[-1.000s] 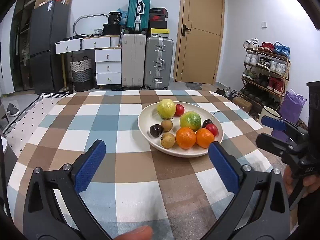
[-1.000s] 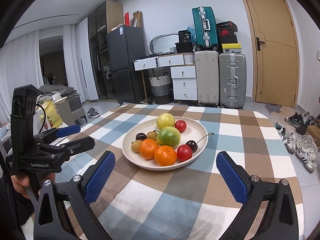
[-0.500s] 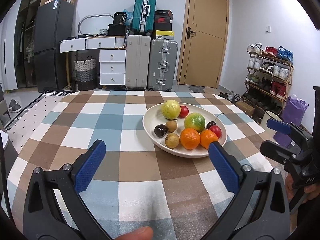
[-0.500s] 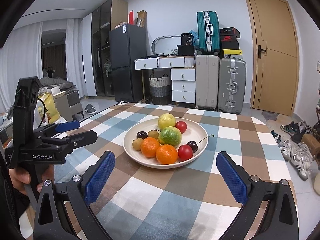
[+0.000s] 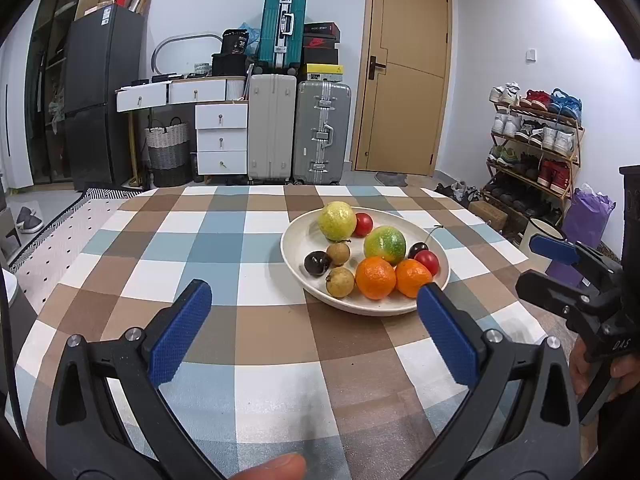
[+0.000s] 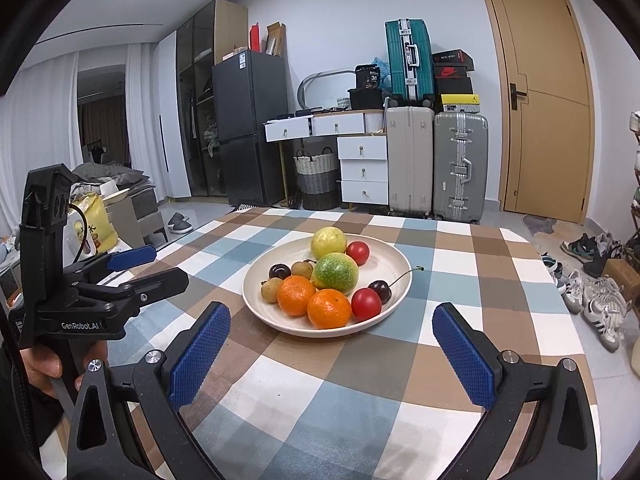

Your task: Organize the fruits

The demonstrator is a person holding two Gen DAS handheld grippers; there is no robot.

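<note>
A white plate on the checkered tablecloth holds two oranges, a yellow-green fruit, a green-orange fruit, red tomatoes, dark cherries and two brown longans. My left gripper stands open in front of the plate, nothing between its blue pads. My right gripper is open too, just short of the plate's near rim. Each gripper shows in the other's view, the right one and the left one, held by a hand.
The table has bare cloth left of the plate. Behind it stand suitcases, white drawers, a black fridge and a wooden door. A shoe rack stands at the right.
Both cameras have tilted up and drawn back slightly, so the plate sits a little lower and farther in view. The grippers stay open.
</note>
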